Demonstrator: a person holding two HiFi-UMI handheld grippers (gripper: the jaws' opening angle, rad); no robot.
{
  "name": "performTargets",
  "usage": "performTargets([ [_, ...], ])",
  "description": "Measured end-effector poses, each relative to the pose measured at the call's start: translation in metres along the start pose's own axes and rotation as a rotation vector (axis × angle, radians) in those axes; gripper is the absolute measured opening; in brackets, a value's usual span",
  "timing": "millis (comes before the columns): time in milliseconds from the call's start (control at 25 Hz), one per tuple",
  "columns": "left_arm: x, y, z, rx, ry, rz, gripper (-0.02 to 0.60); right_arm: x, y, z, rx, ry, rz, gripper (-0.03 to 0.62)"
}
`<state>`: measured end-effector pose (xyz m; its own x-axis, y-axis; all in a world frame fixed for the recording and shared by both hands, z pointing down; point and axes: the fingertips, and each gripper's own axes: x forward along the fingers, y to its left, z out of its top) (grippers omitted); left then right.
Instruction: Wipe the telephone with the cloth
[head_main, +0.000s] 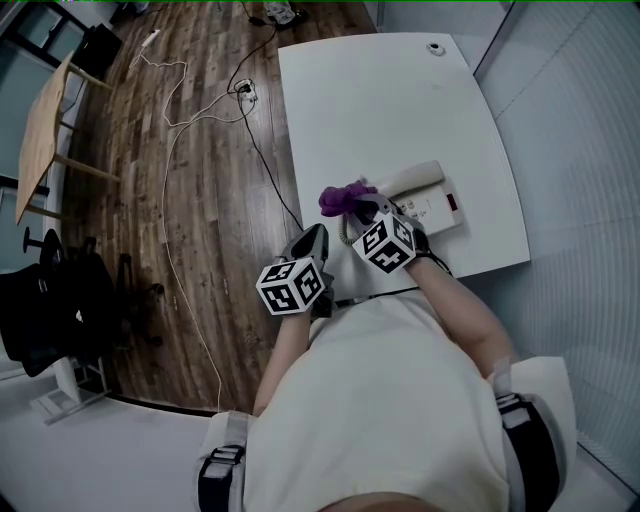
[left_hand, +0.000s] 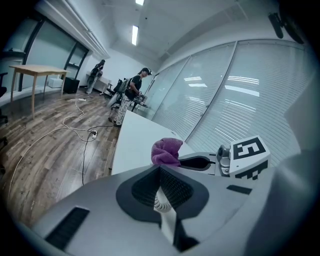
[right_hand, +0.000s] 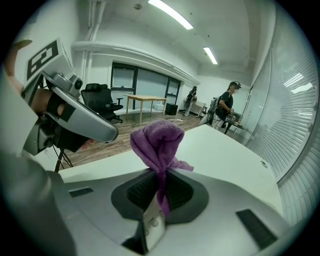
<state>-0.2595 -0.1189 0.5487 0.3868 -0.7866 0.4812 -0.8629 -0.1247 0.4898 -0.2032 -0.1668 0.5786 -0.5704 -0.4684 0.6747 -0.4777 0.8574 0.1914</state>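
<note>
- Right gripper view shows the cloth (right_hand: 157, 142) best: a soft purple wad. My right tongs (right_hand: 159, 175) are clamped on its lower folds, and the bulk stands free above the tips.
- I judge it light and limp, so it will drag and fold under pressure. A grip low on the bunch, as here, leaves a pad to rub with.
- The telephone (head_main: 428, 200) lies on the near right part of the white table (head_main: 380, 100), with the cloth just at its left end. Whether they touch I cannot tell.
- It looks like hard, smooth plastic and is probably light. I expect it may slide and the handset may lift off, so the body wants steadying.
- My left tongs (left_hand: 161, 175) are closed together on nothing, and the coiled cord (left_hand: 160, 202) shows beyond their tips.
- Only the head view gives the whole telephone. The right gripper view shows just a sliver of its buttons, and the left gripper view shows the cloth side-on.
</note>
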Motion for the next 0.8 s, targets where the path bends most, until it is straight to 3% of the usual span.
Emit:
performTargets([
  [400,-0.001,0.002,0.006,0.016,-0.008,0.012,0.021,-0.005,0.007,0.009,0.053,-0.04,0.037,0.045],
  [800,0.019,-0.021,0.021,0.099,-0.014,-0.026,0.021,-0.068,-0.026,0.022,0.202,-0.216,-0.045,0.044],
])
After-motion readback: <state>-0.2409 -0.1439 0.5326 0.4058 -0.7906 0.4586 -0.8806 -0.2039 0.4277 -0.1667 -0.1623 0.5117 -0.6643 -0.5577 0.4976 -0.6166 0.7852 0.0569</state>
